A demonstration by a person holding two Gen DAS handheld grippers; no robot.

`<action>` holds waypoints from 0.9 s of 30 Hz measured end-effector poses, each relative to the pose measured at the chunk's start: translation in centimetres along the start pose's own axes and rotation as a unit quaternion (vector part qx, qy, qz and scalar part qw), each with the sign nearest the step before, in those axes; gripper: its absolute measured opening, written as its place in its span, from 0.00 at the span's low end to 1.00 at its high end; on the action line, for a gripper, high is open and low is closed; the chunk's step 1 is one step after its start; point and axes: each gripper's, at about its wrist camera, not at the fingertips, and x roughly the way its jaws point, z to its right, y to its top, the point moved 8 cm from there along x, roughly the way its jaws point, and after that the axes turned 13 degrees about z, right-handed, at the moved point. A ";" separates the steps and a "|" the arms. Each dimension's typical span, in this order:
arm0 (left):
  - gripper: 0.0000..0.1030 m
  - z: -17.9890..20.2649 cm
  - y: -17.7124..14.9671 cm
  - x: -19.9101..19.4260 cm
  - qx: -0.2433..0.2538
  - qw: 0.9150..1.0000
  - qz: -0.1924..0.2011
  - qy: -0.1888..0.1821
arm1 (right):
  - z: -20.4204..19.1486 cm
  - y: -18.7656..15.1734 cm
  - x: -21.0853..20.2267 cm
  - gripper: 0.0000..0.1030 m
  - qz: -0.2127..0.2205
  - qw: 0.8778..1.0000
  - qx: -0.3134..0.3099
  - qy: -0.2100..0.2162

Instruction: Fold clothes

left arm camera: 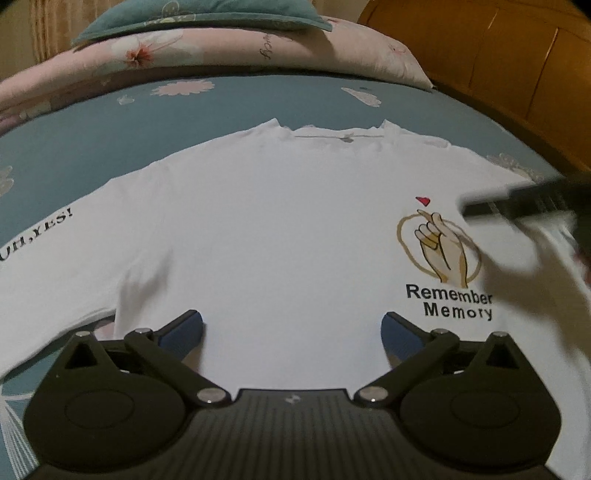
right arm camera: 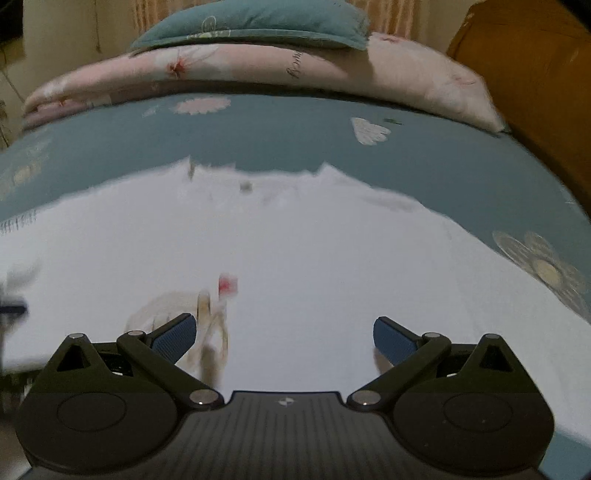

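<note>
A white long-sleeved T-shirt lies flat, front up, on the bed, collar pointing away. It bears a hand-and-heart print with "Remember Memory" and black lettering on its left sleeve. My left gripper is open and empty, low over the shirt's lower middle. My right gripper is open and empty over the shirt, beside the blurred print. It shows blurred at the right edge of the left wrist view.
The teal flowered bedsheet surrounds the shirt. A folded pink quilt and a teal pillow lie at the far side. A wooden headboard stands at the right.
</note>
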 end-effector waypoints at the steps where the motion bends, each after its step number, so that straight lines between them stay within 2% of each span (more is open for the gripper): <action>1: 0.99 -0.2 0.0 0.0 -0.008 1.000 0.001 -0.003 | 0.3 1.0 1.1 1.00 0.001 1.000 0.011 0.012; 3: 0.99 -0.4 0.1 0.2 -0.016 1.000 0.001 -0.004 | 0.9 2.1 3.8 1.00 -0.011 0.999 0.033 0.042; 5: 0.99 -0.3 0.2 0.4 -0.014 1.000 0.000 -0.002 | 1.3 2.4 6.2 1.00 -0.023 0.997 0.047 0.052; 10: 0.99 -0.1 -0.1 0.5 0.005 1.000 0.004 0.001 | 2.3 3.1 10.1 1.00 -0.023 0.998 0.035 0.036; 15: 0.99 -0.5 0.0 0.5 -0.004 1.000 0.010 -0.005 | 3.5 4.8 13.1 1.00 -0.018 1.000 0.015 0.021; 17: 0.99 -0.5 0.0 0.5 -0.004 1.000 0.014 -0.007 | 4.4 5.6 14.2 1.00 -0.016 0.999 0.025 0.016; 23: 0.99 -0.7 0.0 0.6 -0.003 1.000 0.016 -0.011 | 6.4 8.0 14.6 1.00 0.003 0.997 0.076 0.024; 25: 0.99 -0.7 0.0 0.6 -0.006 1.000 0.016 -0.012 | 6.0 8.6 13.5 1.00 0.009 0.995 0.088 0.043; 27: 0.99 -0.7 0.0 0.6 -0.006 1.000 0.016 -0.013 | 5.2 8.5 12.7 1.00 -0.004 0.993 0.092 0.068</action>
